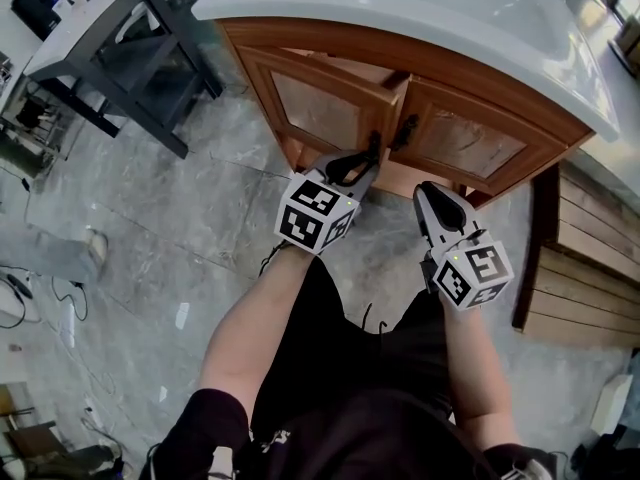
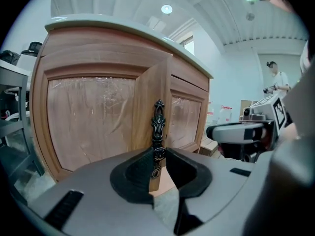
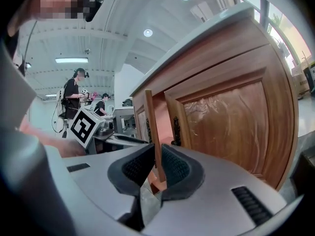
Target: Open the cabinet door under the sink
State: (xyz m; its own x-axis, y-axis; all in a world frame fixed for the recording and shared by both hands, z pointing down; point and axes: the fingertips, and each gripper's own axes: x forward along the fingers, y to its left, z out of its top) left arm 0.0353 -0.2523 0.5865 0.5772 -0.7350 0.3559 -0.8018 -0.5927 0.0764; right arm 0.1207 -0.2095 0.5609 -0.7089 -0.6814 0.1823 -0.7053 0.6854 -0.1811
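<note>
The wooden cabinet under the white sink counter [image 1: 420, 18] has two doors. The left door [image 1: 320, 108] [image 2: 93, 117] stands ajar, its free edge swung out. My left gripper [image 1: 368, 160] [image 2: 158, 154] is shut on the knob of that door's dark ornate handle [image 2: 158, 122]. The right door [image 1: 465, 143] [image 3: 231, 127] is closed, and its own dark handle [image 1: 408, 128] [image 3: 176, 131] is free. My right gripper [image 1: 432, 190] [image 3: 156, 163] hovers just short of the cabinet, open and holding nothing. The ajar door's edge [image 3: 152, 127] shows through the gap between its jaws.
A dark grey table [image 1: 120, 48] stands left of the cabinet. A slatted wooden bench [image 1: 590, 238] lies to the right. Cables [image 1: 20, 298] trail on the marbled floor at far left. People [image 3: 74, 102] stand far off in the room.
</note>
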